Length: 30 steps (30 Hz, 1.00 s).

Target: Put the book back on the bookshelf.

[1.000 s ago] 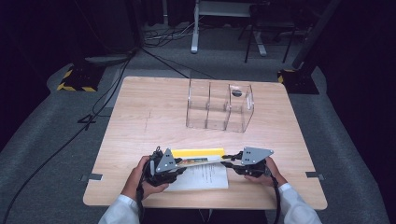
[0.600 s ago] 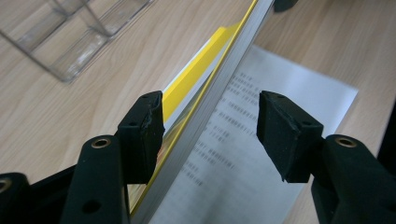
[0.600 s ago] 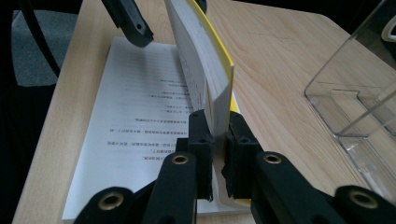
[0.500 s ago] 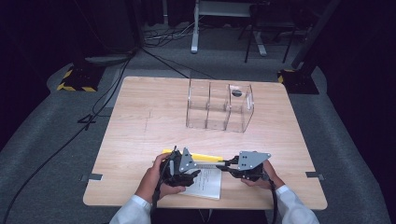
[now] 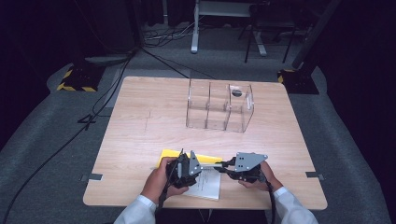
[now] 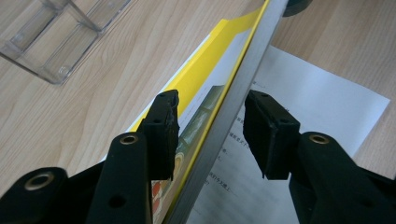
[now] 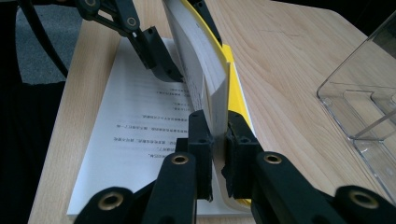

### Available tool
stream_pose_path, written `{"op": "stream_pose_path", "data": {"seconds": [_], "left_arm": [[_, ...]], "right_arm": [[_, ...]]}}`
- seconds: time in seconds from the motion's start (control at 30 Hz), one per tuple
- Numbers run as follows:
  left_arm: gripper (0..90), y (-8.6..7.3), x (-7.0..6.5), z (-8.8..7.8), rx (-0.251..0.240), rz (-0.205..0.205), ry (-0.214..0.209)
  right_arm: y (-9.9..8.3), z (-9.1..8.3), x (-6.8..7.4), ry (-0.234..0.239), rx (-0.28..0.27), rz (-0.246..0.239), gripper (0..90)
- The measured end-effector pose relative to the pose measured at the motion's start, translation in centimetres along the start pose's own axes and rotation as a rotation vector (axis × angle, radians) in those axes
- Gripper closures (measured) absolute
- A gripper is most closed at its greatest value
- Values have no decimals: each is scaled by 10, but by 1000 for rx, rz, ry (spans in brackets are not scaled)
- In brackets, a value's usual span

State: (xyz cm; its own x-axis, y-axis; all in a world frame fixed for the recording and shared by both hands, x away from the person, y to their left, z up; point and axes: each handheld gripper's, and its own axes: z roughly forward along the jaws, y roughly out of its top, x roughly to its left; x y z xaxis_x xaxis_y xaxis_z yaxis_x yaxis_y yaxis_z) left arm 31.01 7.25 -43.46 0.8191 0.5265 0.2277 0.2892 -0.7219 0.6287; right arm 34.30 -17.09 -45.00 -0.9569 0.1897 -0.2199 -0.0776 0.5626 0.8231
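A book with a yellow cover lies open near the table's front edge, a white printed page facing up. My right gripper is shut on the edge of a raised sheaf of pages and holds it upright. In the high view the right gripper sits just right of the book. My left gripper is open, its jaws straddling the raised sheaf without squeezing it. It shows above the book's left half as the left gripper in the high view.
A clear plastic organizer with several compartments stands at the table's middle back; its corner shows in the left gripper view. Bare wooden table spreads to the left. Cables and stands lie on the floor beyond.
My left gripper has moved right, from the book's left edge to around the raised pages. The right gripper has stayed shut on the pages and barely moved.
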Motion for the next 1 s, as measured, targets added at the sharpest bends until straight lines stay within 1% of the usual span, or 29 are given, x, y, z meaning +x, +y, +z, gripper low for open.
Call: {"op": "stream_pose_path", "data": {"seconds": [0.03,0.07,0.1,0.2,0.23,0.27,0.3,0.33,0.37,0.4,0.43,0.47,0.53,0.57,0.6,0.63,0.7,0.73,0.77,0.8,0.83,0.87,0.9,0.97,1.0], "left_arm": [[641,-1,3,-2,-20,-9,-27],[679,-1,3,-2,-20,-9,-27],[679,-2,5,-4,-30,-4,-41],[747,-6,6,-5,-57,16,-53],[767,-8,7,-6,-73,16,-61],[781,-10,7,-6,-86,16,-61],[789,-11,8,-7,-92,20,-61],[794,-13,9,-9,-112,20,-61],[800,-14,10,-10,-129,21,-56],[806,-16,14,-12,-150,10,-62],[811,-16,14,-12,-150,10,-62],[811,-18,16,-14,-165,7,-60],[817,-21,21,-19,-200,-17,-59],[819,-21,23,-20,-208,-21,-57],[821,-22,25,-22,-224,-32,-49],[823,-22,26,-24,-238,-38,-52],[826,-23,29,-27,-260,-51,-51],[827,-23,30,-29,-272,-54,-51],[829,-23,30,-30,-282,-60,-52],[830,-23,31,-30,-290,-64,-54],[831,-22,31,-31,-298,-62,-55],[832,-21,31,-30,-307,-66,-56],[834,-19,30,-30,-315,-65,-62],[835,-13,29,-28,-343,-67,-85],[835,-9,29,-26,-362,-64,-100]], "right_arm": [[2,0,0,-7,-3,6,822],[2,0,0,-7,-3,6,822],[2,-1,-1,-11,-4,9,817],[5,-1,-1,-25,-17,25,791],[6,-1,-1,-32,-18,24,778],[6,-1,-1,-45,-28,31,754],[7,-1,-2,-52,-43,50,727],[6,-2,-2,-59,-57,62,698],[6,-4,-4,-79,-73,74,633],[5,-6,-6,-105,-76,90,590],[5,-6,-6,-105,-76,90,590],[2,-11,-12,-119,-75,131,565],[-8,-18,-22,-149,-75,192,524],[-13,-20,-27,-160,-64,219,504],[-17,-21,-30,-164,-52,236,486],[-23,-22,-34,-175,-31,254,475],[-38,-20,-41,-182,14,305,436],[-42,-18,-43,-186,31,318,424],[-48,-14,-45,-193,56,344,398],[-52,-10,-47,-182,66,368,367],[-54,-6,-48,-186,75,385,339],[-54,-2,-48,-204,76,402,296],[-54,0,-48,-203,67,413,274],[-52,1,-49,-202,46,420,242],[-50,-1,-50,-207,40,412,241]]}}
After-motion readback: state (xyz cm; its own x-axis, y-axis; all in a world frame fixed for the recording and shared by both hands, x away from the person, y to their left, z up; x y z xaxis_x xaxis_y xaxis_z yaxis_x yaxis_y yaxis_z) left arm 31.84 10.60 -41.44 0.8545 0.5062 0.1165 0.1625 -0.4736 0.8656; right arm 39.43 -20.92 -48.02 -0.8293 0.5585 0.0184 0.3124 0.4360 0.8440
